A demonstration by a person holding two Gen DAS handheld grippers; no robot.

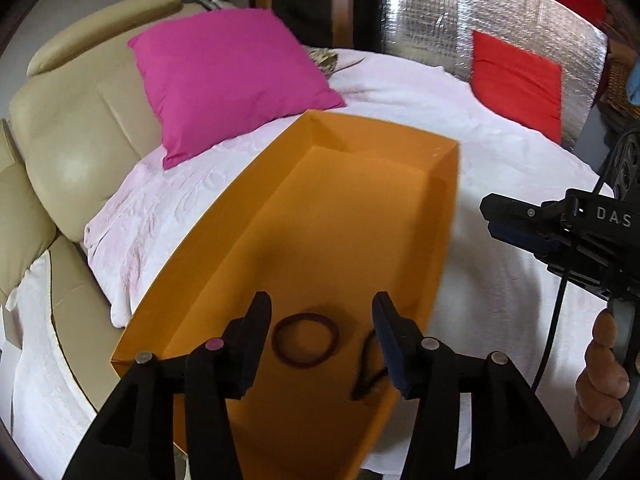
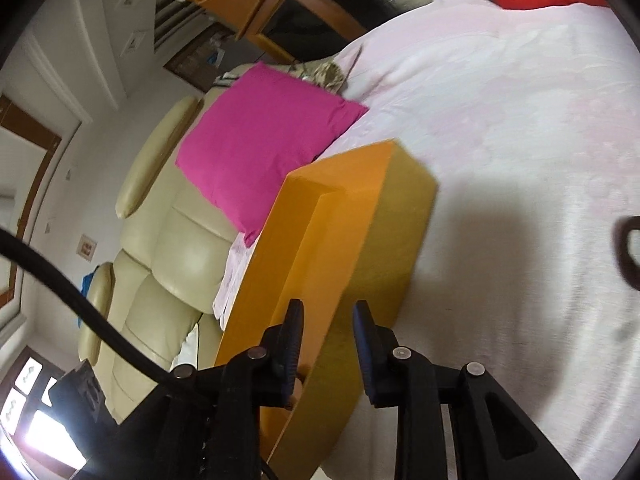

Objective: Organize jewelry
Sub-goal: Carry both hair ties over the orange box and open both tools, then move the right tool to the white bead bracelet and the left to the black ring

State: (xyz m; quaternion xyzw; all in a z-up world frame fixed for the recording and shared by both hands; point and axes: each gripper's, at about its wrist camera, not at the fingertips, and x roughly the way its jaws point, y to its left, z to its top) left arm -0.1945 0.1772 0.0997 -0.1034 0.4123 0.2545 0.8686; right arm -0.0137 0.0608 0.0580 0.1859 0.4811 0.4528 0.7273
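An orange cardboard box (image 1: 344,208) lies open on the white bedspread. Inside it, near its front end, lie a dark red ring bracelet (image 1: 305,340) and a thin dark cord piece (image 1: 366,376). My left gripper (image 1: 320,340) hovers open over the box, its fingers either side of the bracelet, empty. My right gripper (image 2: 326,340) is open and straddles the box's right wall (image 2: 372,264) without closing on it; it also shows in the left wrist view (image 1: 520,220) to the right of the box. A dark ring-shaped item (image 2: 628,252) lies on the bedspread at the far right.
A pink cushion (image 1: 228,80) leans at the back left against a cream leather armchair (image 1: 68,152). A red cushion (image 1: 516,80) stands at the back right before a silver foil panel (image 1: 424,12). A wooden cabinet (image 1: 308,4) is behind.
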